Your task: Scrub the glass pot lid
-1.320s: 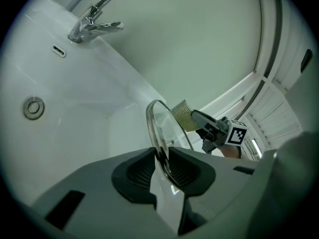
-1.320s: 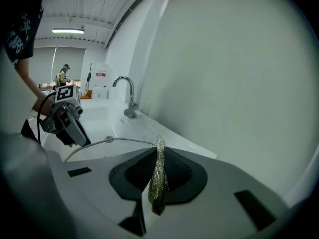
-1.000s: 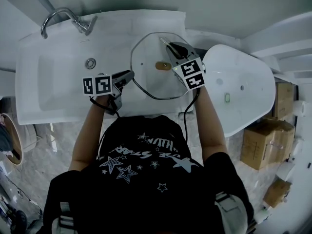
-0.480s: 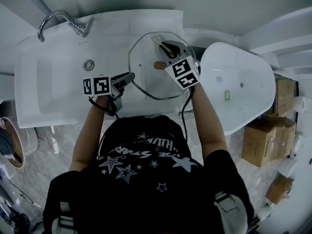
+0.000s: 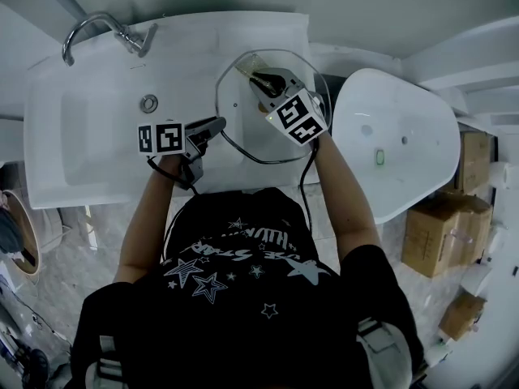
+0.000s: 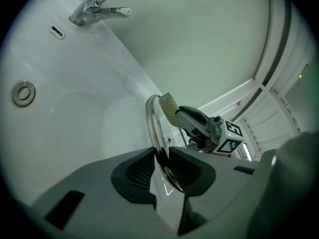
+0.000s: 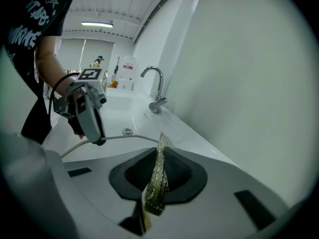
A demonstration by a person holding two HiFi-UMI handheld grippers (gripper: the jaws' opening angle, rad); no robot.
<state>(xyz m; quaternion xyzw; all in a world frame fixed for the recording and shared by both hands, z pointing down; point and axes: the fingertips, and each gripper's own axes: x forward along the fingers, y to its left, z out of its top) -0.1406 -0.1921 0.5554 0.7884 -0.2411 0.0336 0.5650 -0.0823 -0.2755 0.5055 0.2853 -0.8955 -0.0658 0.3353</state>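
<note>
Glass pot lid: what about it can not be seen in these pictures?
- Head view: the right gripper covers the middle of the glass pot lid; knob hidden.
- Left gripper view: lid edge-on, only rim shows.
- Right gripper view: the gripper's body hides all but a rim arc.
- Scrub pad in the right claw: contact with glass unclear.
- Dirt on glass: too small.

A: We record the glass pot lid (image 5: 243,128) as clear, metal-rimmed and roughly level over the basin's (image 5: 97,136) right end.

B: Its near rim sits between the closing jaws of the left hand-held gripper (image 6: 162,158), pads pressing it. We note the gold mesh scouring pad (image 7: 158,178), pinched in the right hand-held gripper (image 7: 159,156), at the lid's far edge.
</note>
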